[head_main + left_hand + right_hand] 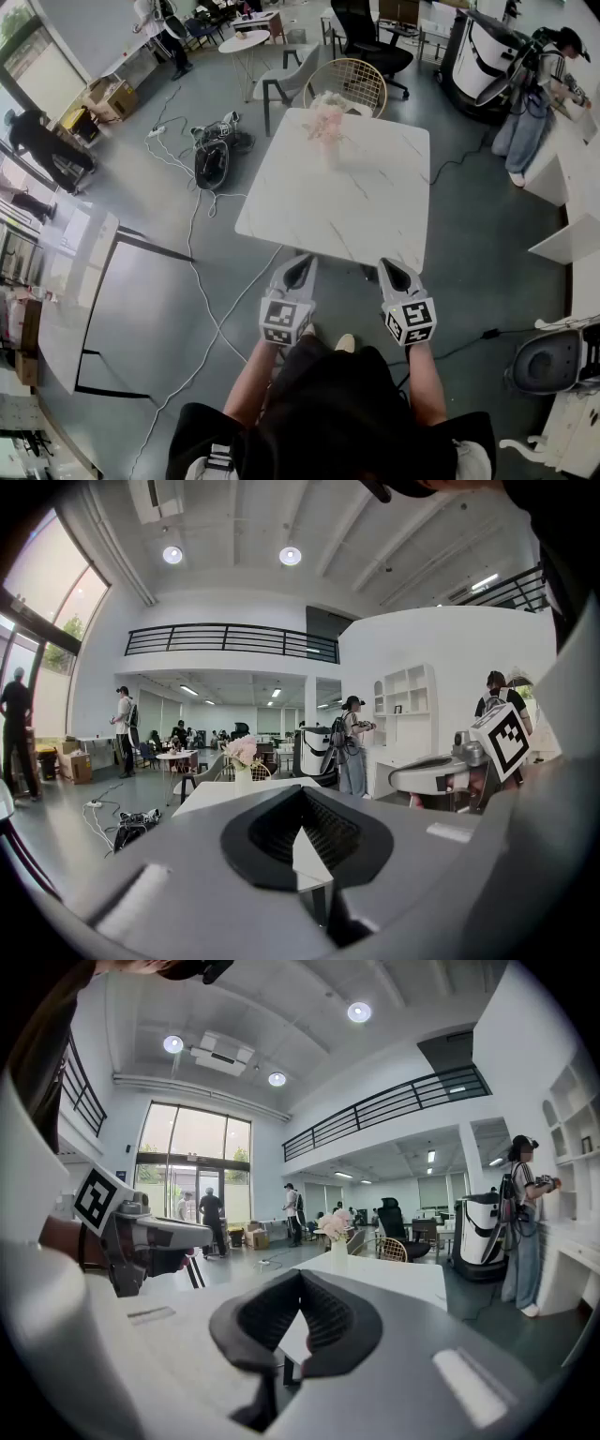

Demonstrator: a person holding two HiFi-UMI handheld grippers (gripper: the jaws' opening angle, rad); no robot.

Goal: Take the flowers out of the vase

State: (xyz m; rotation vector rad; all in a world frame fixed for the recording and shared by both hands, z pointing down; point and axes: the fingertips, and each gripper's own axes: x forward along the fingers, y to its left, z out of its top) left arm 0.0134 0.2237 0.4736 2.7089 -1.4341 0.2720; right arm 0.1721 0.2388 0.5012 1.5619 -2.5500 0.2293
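While the person is standing at the near edge of the table [361, 202], both forearms are reaching forward side by side, tilting slightly down. Left gripper [302, 262] and right gripper [391, 266] are pressing their jaws together, gripping nothing. Flowers [323, 119] are sitting upright in the vase [330, 153] near the far edge, well apart from both grippers.

Steep overhead, two level; flowers [324, 119] shared

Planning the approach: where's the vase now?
In the head view, the vase of pink flowers stands near the far edge of the white table, left of centre, just in front of the wire chair.
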